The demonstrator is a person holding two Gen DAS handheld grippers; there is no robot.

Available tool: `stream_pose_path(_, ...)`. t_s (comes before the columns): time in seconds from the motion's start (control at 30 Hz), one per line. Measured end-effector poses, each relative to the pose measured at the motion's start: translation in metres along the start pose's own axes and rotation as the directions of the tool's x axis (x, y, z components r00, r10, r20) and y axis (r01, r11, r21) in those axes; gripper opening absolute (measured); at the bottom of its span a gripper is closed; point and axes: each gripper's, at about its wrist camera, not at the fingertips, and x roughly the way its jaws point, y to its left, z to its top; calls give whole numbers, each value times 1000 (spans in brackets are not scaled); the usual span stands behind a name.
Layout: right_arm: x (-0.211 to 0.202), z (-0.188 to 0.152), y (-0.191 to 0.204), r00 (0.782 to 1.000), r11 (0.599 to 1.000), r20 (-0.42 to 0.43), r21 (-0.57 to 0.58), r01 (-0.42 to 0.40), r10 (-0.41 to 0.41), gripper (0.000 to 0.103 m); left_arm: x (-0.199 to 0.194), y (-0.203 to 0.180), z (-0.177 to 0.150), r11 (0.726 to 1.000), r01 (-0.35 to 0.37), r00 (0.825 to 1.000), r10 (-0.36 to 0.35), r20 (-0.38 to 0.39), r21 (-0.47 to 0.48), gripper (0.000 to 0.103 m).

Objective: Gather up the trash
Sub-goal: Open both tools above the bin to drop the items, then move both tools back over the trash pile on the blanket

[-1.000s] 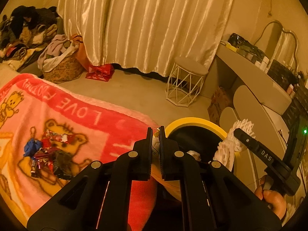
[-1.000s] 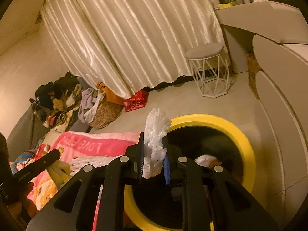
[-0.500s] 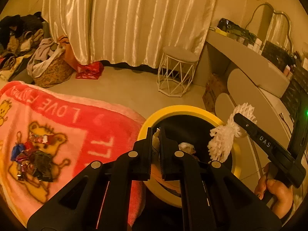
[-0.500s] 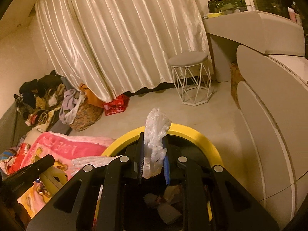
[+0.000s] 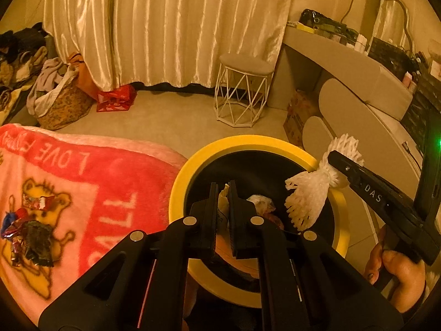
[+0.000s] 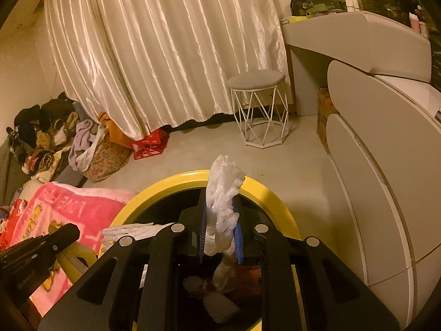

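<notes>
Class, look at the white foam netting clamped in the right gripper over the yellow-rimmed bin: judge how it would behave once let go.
The foam netting looks floppy: its free end droops below the right gripper. It is probably very light, being open mesh, so it may drift rather than drop straight. Its frayed strands might snag on the pads instead of falling cleanly into the bin.

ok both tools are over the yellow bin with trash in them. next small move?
Probably open the right tool and drop the white foam netting. It is pinched between the pads, directly above the yellow-rimmed bin, where other trash already lies. The left tool also holds a thin scrap over the bin, so it could release next.
</notes>
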Motion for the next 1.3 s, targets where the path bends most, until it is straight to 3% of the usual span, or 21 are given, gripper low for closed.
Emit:
stream_pose_path(0.33,12,-8,5,999,997,-22,-63,38,-39,17,20,-3,-1,1000,1,1000,-1,-29,4,5)
stream_pose_path(0.6,23,-9,2,998,999,-64,-46,21,-24,25,27,0,4,998,54,998,-55,-18,-26,9)
stream_pose_path(0.67,25,-9,2,997,999,-74,-33,13,-15,40,27,1,5,998,59,998,-59,-15,-35,24)
stream_pose_path(0.73,25,-9,1,997,1000,-78,-20,5,-6,46,25,4,5,997,63,998,-63,-8,-53,33)
stream_pose_path(0.8,25,-10,2,997,1000,-81,-20,4,-5,48,22,7,4,996,65,998,-65,-1,-68,41)
stream_pose_path(1.03,21,-9,6,998,1000,-70,-22,2,-3,59,5,19,3,992,56,998,-54,19,-112,86)
stream_pose_path(1.17,17,-9,7,998,1000,-57,-10,-7,7,63,-5,24,1,990,49,999,-46,28,-129,92)
stream_pose_path(1.3,12,-8,12,999,1000,-41,-14,-16,15,67,-17,29,-2,990,18,999,-13,37,-138,92)
